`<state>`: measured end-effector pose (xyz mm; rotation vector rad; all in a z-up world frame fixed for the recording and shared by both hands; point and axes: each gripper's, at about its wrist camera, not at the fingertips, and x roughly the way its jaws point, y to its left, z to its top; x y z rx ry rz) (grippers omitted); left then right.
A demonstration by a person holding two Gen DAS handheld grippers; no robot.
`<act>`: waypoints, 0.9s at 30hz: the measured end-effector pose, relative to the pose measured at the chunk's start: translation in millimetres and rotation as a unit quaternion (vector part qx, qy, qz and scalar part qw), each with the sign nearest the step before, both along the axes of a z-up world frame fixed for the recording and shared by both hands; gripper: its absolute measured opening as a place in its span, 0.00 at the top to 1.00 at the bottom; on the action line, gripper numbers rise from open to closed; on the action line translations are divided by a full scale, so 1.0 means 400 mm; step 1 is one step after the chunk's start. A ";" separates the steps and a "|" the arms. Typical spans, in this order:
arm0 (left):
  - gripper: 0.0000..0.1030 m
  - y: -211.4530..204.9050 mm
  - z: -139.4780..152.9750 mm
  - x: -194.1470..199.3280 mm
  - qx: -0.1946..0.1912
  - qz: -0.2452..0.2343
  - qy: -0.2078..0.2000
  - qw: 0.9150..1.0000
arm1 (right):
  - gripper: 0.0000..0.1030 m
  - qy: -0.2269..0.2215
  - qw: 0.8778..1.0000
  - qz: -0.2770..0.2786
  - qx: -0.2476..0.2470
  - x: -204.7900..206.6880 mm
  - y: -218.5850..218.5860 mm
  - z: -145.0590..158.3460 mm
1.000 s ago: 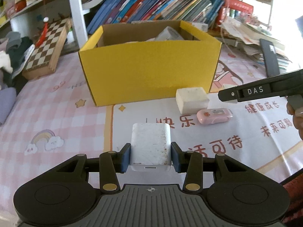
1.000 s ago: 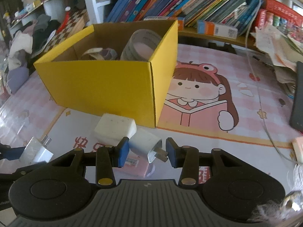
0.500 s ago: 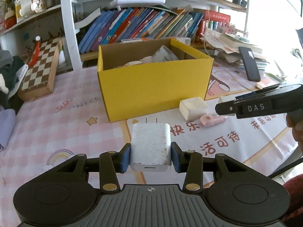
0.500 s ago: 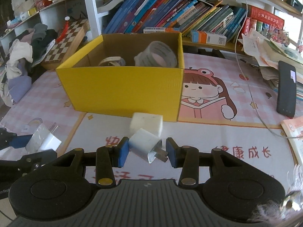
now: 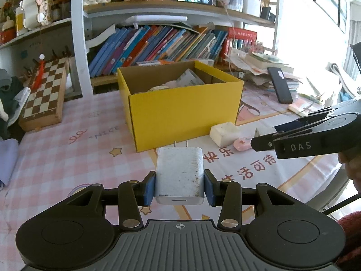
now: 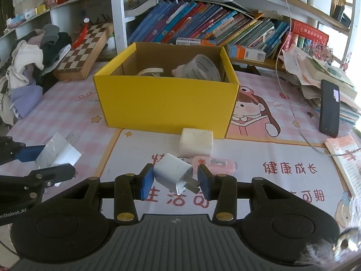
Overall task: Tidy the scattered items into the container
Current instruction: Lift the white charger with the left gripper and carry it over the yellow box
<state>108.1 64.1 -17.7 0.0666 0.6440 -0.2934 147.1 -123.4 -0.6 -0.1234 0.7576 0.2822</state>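
Yellow open-top cardboard box [image 5: 185,113] sits on the pink checked cartoon table mat [image 5: 67,158], in front of the bookshelf row of slanted books [image 5: 158,45]; a clear tape roll [image 6: 200,67] and other bits lie inside it. Left gripper [image 5: 179,186] is clamped on a scuffed white rectangular wall charger [image 5: 179,176], blue pads [image 5: 149,189] pressing its two side faces; charger's long axis runs straight away from the camera toward the box, two prongs pointing at the box's near wall, USB port facing back to the camera. Right gripper [image 6: 173,181] is clamped on a smaller white cube-shaped plug adapter [image 6: 172,175], held skewed: prongs point right and slightly toward the camera, against the right pad, body tilted up-left against the left pad. Both loads are held above the mat on the near side of the box, not over its opening. On the mat, just beside the box's near right corner: an off-white rectangular block [image 6: 196,142], apart from the wall, and nearer than it a pink oblong eraser [image 6: 216,164] lying flat, long axis left-right. Black phone [image 6: 329,108] lies well right of the box.
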 end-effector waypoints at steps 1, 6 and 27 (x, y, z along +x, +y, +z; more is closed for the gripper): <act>0.60 0.006 0.001 -0.003 -0.002 0.001 -0.002 1.000 | 0.61 -0.001 1.000 0.000 -0.002 -0.004 0.007 0.001; 0.60 0.035 0.011 -0.017 -0.009 0.010 -0.017 1.000 | 0.61 -0.011 1.000 0.011 -0.009 -0.020 0.041 0.013; 0.60 0.005 0.147 0.130 -0.014 0.005 -0.104 0.994 | 0.61 -0.082 0.996 0.021 0.020 0.126 -0.015 0.156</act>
